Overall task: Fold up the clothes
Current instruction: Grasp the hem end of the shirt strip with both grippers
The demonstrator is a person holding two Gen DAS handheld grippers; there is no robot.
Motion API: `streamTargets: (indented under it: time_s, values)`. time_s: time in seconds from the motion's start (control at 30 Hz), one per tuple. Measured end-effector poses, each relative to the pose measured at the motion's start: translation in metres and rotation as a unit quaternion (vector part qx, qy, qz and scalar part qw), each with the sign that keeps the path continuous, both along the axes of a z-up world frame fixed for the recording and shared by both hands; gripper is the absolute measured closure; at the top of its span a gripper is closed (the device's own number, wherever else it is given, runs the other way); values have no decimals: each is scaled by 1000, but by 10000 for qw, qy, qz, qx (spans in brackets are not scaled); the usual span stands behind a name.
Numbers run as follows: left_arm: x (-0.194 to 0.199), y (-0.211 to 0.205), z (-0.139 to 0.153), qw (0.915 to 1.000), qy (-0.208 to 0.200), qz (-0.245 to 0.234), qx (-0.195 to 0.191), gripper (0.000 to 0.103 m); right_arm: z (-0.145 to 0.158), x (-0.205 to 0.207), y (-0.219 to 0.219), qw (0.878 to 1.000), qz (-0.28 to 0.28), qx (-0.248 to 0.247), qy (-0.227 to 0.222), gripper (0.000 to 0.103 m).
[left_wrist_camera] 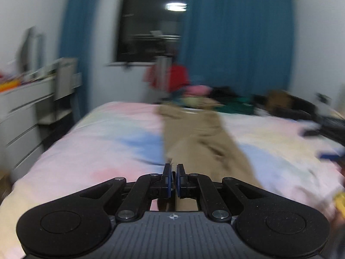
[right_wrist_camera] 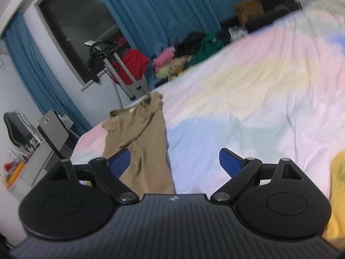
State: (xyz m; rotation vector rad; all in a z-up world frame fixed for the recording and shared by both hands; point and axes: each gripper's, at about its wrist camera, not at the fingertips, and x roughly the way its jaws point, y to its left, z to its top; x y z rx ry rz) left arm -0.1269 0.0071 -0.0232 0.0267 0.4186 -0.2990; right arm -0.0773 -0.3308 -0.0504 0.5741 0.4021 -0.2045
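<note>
On bed [left_wrist_camera: 86, 142], tan trousers [left_wrist_camera: 200, 133] lengthwise.

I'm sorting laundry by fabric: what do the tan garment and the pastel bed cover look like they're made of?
Tan garment: apparently a thin, matte woven cloth, perhaps cotton; it drapes limply with soft creases and no sheen. Pastel bed cover: seemingly soft matte cotton-like sheeting with fine wrinkles and blurry printed colours. The fibre itself cannot be confirmed.

A bed [right_wrist_camera: 248, 90] is covered by a pastel sheet patterned in pink, yellow and blue. Tan trousers [right_wrist_camera: 140, 138] are laid lengthwise on it. A heap of mixed clothes [right_wrist_camera: 194, 49] is piled at its far edge.
</note>
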Motion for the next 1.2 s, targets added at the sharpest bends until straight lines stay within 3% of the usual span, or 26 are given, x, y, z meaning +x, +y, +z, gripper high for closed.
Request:
streamTargets:
  time_s: [0.13, 0.2, 0.4, 0.47, 0.5, 0.6, 0.63, 0.73, 0.87, 1.0, 1.07, 1.13, 1.2]
  values:
    - [-13, -39, -7, 9906, 164, -1206, 627, 98, 4, -1, 5, 9997, 148, -151, -107, 12]
    - [-14, -58, -13, 9832, 324, -1483, 1012, 98, 4, -1, 5, 9996, 230, -118, -84, 12]
    - [7, -87, -39, 9551, 1547, -2166, 1297, 97, -3, 7, 7, 9985, 529, 53, 159, 12]
    - [22, -82, -49, 9491, 1937, -2202, 1152, 91, -7, 11, 9, 9973, 677, 105, 279, 12]
    - [24, -78, -48, 9467, 2078, -2260, 973, 82, -9, 12, 11, 9965, 751, 132, 339, 12]
    - [27, -62, -43, 9378, 2379, -2510, 294, 69, -18, 16, 10, 9934, 930, 449, 496, 12]
    - [30, -55, -41, 9373, 2457, -2472, 67, 60, -21, 17, 10, 9922, 971, 562, 545, 12]
    - [43, -29, -32, 9392, 2536, -2201, -724, 55, -30, 19, 6, 9885, 998, 899, 691, 12]
    - [65, -1, -47, 9437, 2791, -1242, -1271, 50, -43, 23, 5, 9829, 1061, 1170, 942, 12]
    - [86, 26, -61, 9361, 3015, -259, -1792, 49, -60, 28, 8, 9742, 1207, 1433, 1259, 13]
    - [93, 34, -67, 9309, 3091, 42, -1946, 49, -70, 31, 8, 9658, 1315, 1702, 1447, 13]
    - [94, 34, -69, 9294, 3112, 78, -1982, 47, -80, 34, 10, 9587, 1393, 1851, 1650, 21]
    - [91, 35, -69, 9290, 3104, 62, -2013, 46, -87, 36, 12, 9535, 1422, 1929, 1827, 20]
